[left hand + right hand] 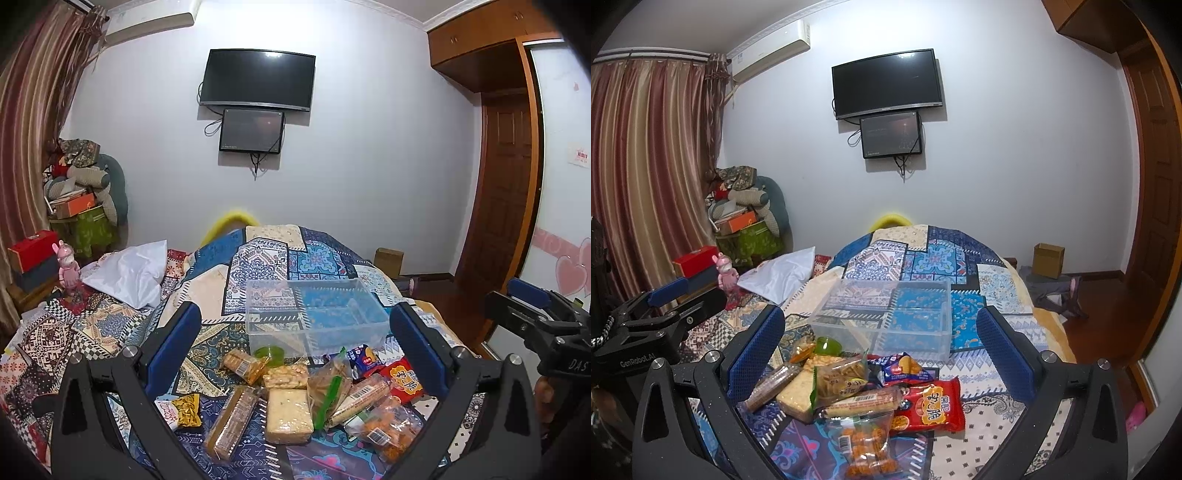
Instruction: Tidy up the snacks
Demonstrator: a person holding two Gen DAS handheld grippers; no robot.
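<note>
Snack packets point(295, 398) point(857, 395) piled loose on the patchwork bed cover point(258, 258) point(916, 251), toward the near edge of the bed. Within the pile: red packet with yellow characters point(402, 380) point(929, 406) on the right side; clear bag of orange pieces point(388, 432) point(866, 439) nearest the cameras; pale biscuit block point(288, 415) point(798, 393) toward the left; blue packet point(364, 360) point(901, 367) at the far side. Small green cup point(269, 354) point(827, 345) at the far-left edge of the pile. Clear plastic bin point(314, 314) point(886, 317) upright just beyond the pile, nothing visible inside. Left gripper point(295, 332) point(661, 310) released, jaws spread wide, above the pile, grasping nothing. Right gripper point(881, 339) point(535, 317) likewise released, jaws wide apart, empty. White cloth point(133, 273) point(783, 275) at the left edge of the bed. Dark television point(256, 79) point(886, 83) on the far wall.
</note>
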